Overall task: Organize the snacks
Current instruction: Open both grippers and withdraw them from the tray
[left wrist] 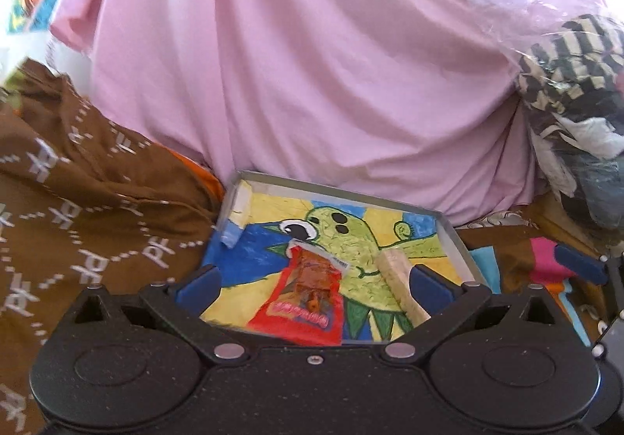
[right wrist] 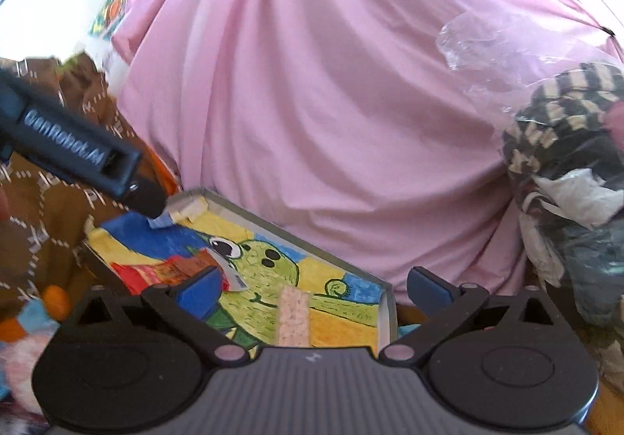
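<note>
Left wrist view: left gripper (left wrist: 314, 284) jaws wide, empty | red snack packet (left wrist: 308, 298) and pale bar (left wrist: 401, 288) lie apart in tray (left wrist: 343, 191); right gripper (right wrist: 312, 288) jaws wide, empty

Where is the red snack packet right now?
The red snack packet lies in the tray on the cactus drawing, left of the pale bar, between the open left gripper's fingers.
</note>
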